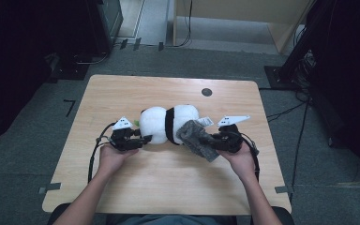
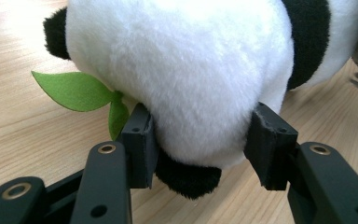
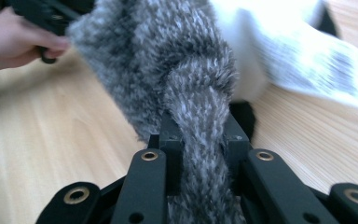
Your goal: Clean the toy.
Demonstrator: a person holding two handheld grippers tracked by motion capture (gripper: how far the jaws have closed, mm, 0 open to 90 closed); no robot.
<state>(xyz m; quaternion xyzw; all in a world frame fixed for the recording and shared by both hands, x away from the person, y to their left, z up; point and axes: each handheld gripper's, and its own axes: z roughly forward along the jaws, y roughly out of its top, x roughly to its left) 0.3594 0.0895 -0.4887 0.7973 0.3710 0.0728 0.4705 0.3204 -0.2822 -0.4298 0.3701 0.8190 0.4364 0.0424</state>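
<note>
Right gripper (image 3: 200, 140): both black fingers (image 3: 170, 140) rise from 6 o'clock and are clamped on a strip of grey fuzzy cloth (image 3: 186, 70). The pinched strip runs down between them and out past the bottom edge. Above the grip the cloth widens and spreads toward 11 o'clock. Behind it, from 12 to 2 o'clock, sits a white plush toy (image 3: 251, 42) with a black patch low at its right. A white printed label (image 3: 312, 60), blurred, hangs at 2 o'clock. At 10 o'clock the person's other hand (image 3: 14, 42) grips a black gripper body (image 3: 51, 14). Light wooden table (image 3: 51, 135) lies at both sides.
</note>
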